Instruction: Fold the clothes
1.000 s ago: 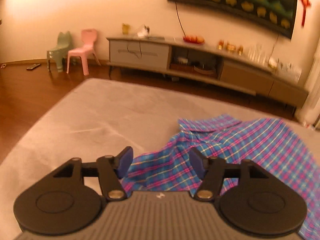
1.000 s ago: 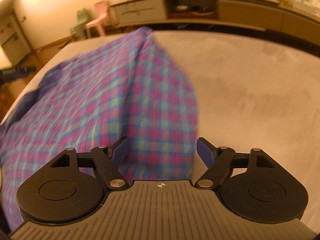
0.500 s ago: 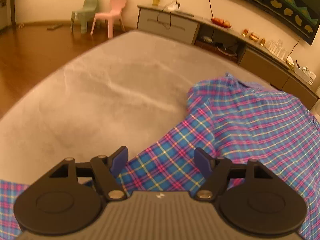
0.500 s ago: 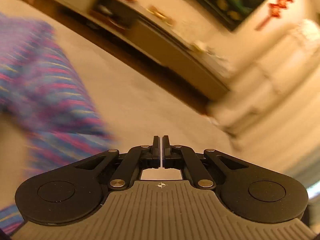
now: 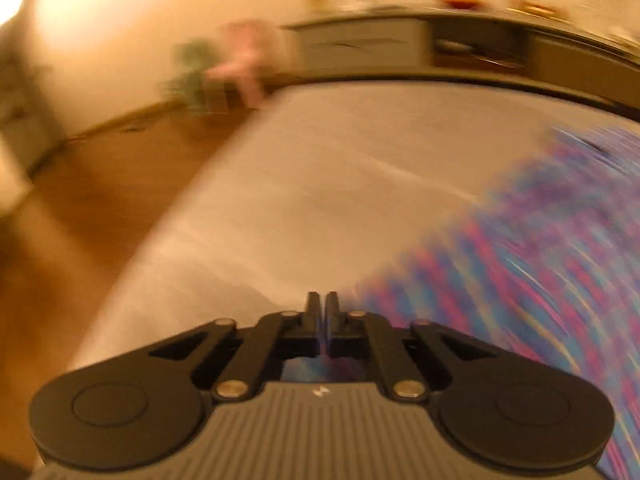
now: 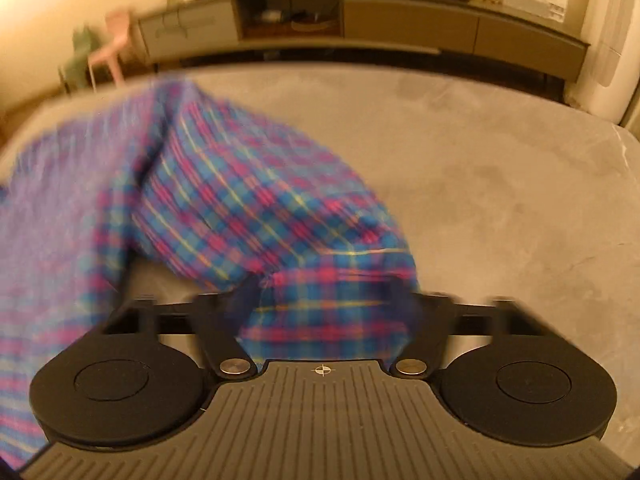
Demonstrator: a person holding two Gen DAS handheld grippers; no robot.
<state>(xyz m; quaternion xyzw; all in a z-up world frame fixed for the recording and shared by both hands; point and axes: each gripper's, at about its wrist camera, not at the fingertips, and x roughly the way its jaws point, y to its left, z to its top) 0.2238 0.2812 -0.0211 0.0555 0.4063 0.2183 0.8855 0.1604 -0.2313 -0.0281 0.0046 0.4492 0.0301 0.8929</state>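
- left gripper (image 5: 320, 304): jaws pressed together. There's a bit of plaid showing just under them, but the frame's way too smeared to say if any cloth is pinched.
- right gripper (image 6: 326, 300): jaws apart and opening, with a cuff-like end of the plaid shirt (image 6: 240, 200) sitting between them. Can't tell if the pads touch it.
- In the right wrist view the shirt is bunched on the grey mat (image 6: 500, 168), running from the claw out to 10 o'clock.
- In the left wrist view it fills the 3 to 5 o'clock side.
- Background: long low cabinet (image 6: 400, 20) at 12 o'clock, pink chair (image 6: 116, 44) and green chair (image 6: 82, 56) around 10, wood floor (image 5: 80, 220) off the mat at 9.
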